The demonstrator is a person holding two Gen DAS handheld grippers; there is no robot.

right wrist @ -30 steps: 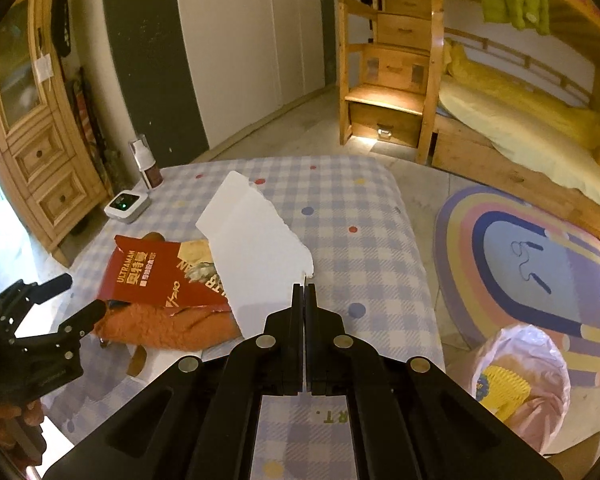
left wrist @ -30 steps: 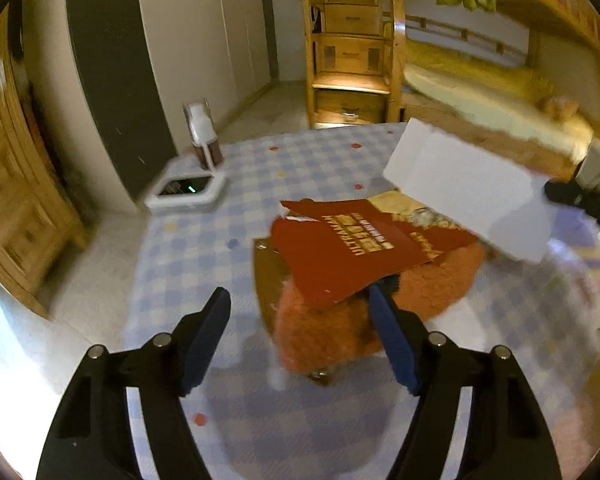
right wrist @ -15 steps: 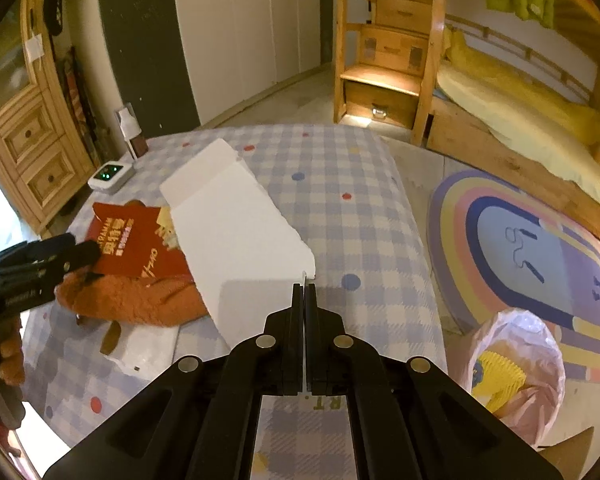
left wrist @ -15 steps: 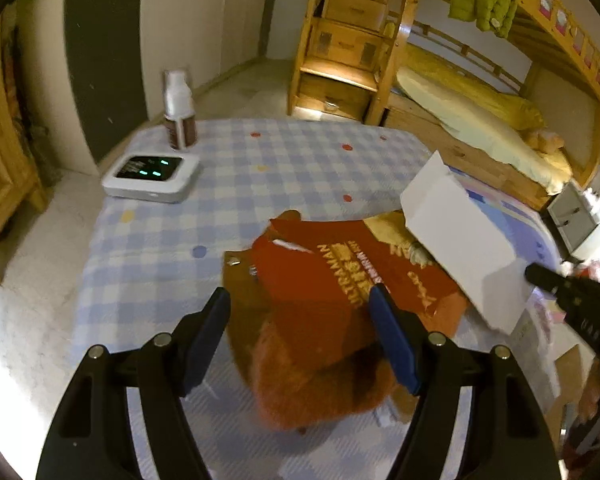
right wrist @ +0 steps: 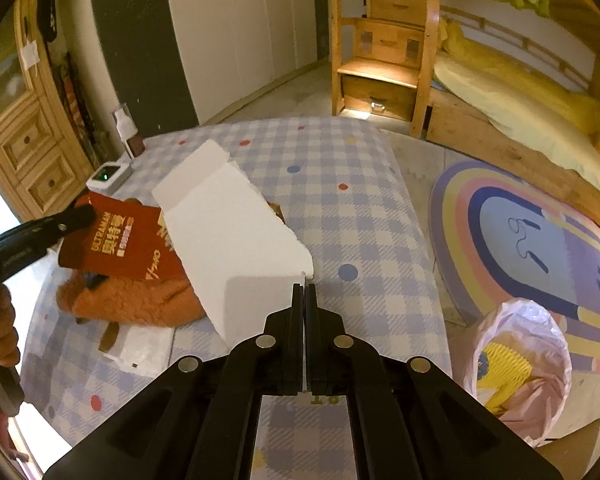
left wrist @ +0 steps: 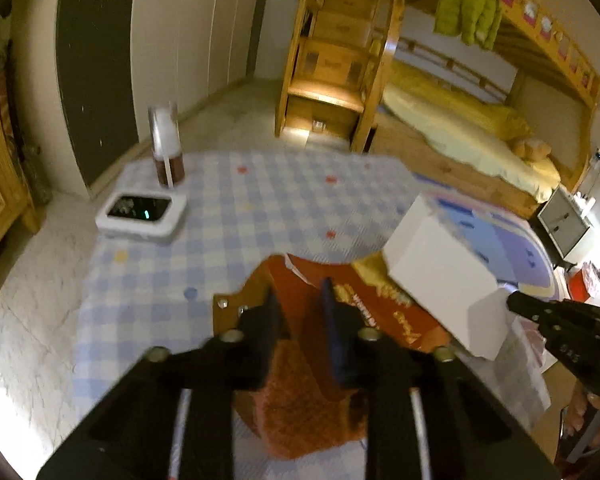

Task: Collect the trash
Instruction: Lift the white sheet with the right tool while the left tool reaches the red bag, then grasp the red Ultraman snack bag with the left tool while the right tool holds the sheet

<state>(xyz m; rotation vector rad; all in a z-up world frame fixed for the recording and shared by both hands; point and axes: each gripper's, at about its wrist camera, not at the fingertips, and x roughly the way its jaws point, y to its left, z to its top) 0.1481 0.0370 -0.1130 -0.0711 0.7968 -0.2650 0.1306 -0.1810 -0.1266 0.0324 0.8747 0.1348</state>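
Note:
A red snack packet (right wrist: 120, 244) lies tilted on an orange fuzzy thing (right wrist: 140, 300) on the checked tablecloth (right wrist: 340, 220). My left gripper (left wrist: 300, 300) sits at the packet's near edge, its jaws closing. The red packet (left wrist: 300, 320) shows in the narrow gap between them, and the pads do not press on it. From the right wrist view the left gripper (right wrist: 82, 214) tip meets the packet's left corner. My right gripper (right wrist: 304, 286) is shut on a corner of a white torn sheet (right wrist: 228, 224), held above the table. The same white sheet (left wrist: 440, 276) overlaps the packet's right side.
A pink trash bag (right wrist: 520, 360) with yellow rubbish stands on the floor right of the table. A white device (left wrist: 140, 212) and a bottle (left wrist: 166, 148) stand at the far left corner. A white box (right wrist: 140, 348) lies under the fuzzy thing. A rug (right wrist: 520, 240) and bunk bed are beyond.
The left jaws went from wide apart to a narrow gap around the red packet's edge, and the left hand moved in toward it. The right gripper kept its hold on the white sheet.

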